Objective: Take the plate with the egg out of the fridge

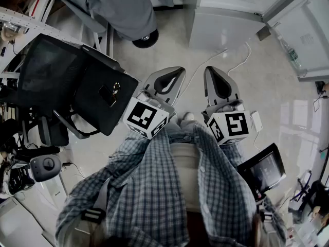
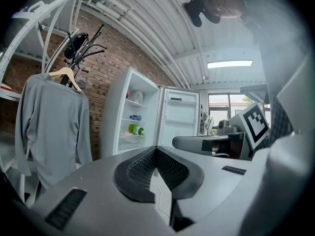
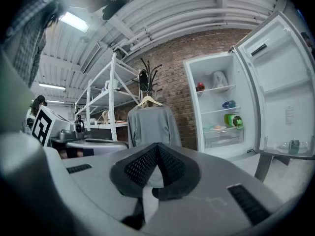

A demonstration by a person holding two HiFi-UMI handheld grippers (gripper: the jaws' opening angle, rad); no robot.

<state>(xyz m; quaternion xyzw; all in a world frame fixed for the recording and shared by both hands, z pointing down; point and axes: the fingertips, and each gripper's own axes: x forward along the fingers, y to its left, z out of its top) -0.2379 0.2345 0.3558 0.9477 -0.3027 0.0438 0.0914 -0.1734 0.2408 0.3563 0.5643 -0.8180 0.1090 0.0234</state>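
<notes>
The white fridge (image 3: pixel 219 107) stands open across the room, its door (image 3: pixel 285 92) swung to the right. On a lower shelf lies a small plate with the egg (image 3: pixel 218 127), beside a green bottle (image 3: pixel 233 120). The left gripper view also shows the fridge (image 2: pixel 132 117) and the green bottle (image 2: pixel 137 130). My left gripper (image 1: pixel 169 81) and right gripper (image 1: pixel 218 84) are held side by side close to my body, far from the fridge (image 1: pixel 226 14). Both are shut with nothing between the jaws.
A grey shirt (image 3: pixel 152 124) hangs on a coat stand left of the fridge, next to a white shelving rack (image 3: pixel 106 97). A black office chair (image 1: pixel 67 81) stands at my left. A tablet (image 1: pixel 264 171) sits at my right. A white cable (image 1: pixel 226 60) runs over the floor.
</notes>
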